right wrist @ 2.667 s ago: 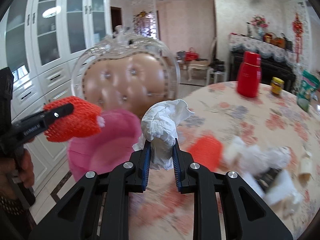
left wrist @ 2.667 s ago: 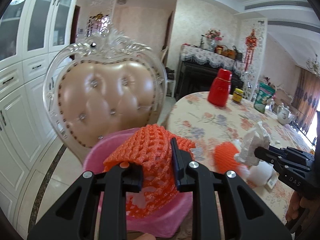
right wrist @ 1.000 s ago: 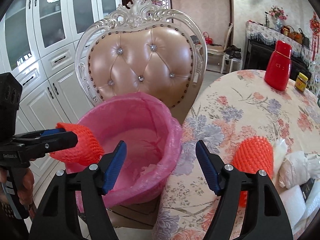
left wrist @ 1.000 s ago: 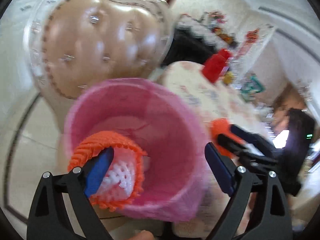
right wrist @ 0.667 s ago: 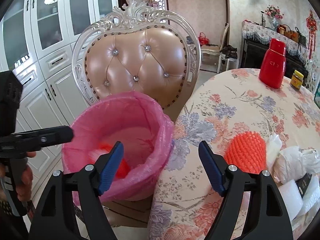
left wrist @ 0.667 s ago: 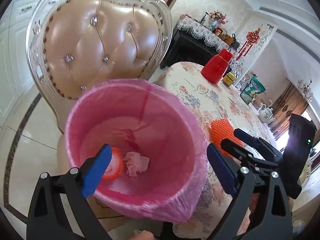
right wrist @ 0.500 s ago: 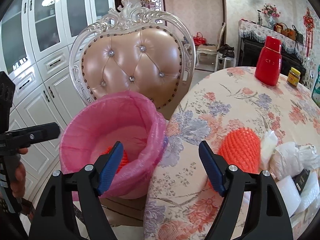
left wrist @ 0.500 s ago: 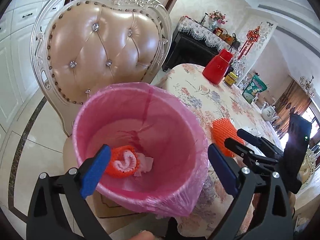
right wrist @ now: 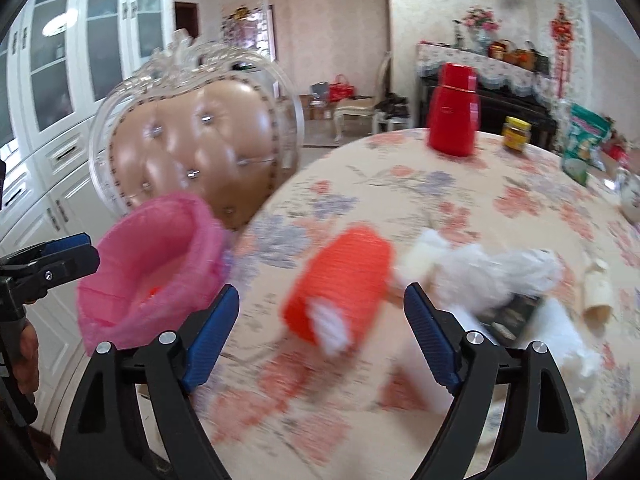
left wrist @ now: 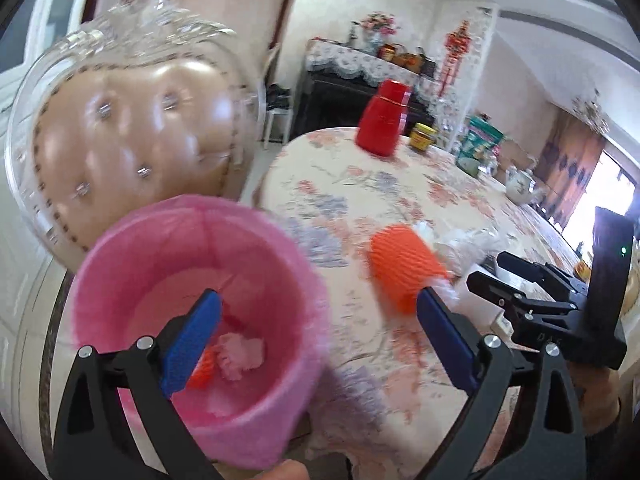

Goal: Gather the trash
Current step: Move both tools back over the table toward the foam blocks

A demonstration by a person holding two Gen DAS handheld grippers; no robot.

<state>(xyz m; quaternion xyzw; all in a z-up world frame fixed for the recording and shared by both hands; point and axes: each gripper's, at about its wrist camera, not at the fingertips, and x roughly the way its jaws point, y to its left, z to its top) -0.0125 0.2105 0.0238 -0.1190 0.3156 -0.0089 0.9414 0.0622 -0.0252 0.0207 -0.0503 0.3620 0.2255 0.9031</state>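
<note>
Blk claw [left wrist: 316,336] frames, blue pads [left wrist: 188,344], silver screws.

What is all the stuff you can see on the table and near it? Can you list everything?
bin: one, pink liner, beside the table edge in front of the chair
foam net in bin: one, orange, at the bottom beside a crumpled tissue
foam net on table: one, orange, near the table edge
white trash pile: several crumpled pieces, right of that net
flask: one, red, far side of table
jar: one, yellow lid, beside the flask
chair: one, tan padded back, behind the bin
left hand-held gripper: open, over the bin
right hand-held gripper: open, facing the table net
</note>
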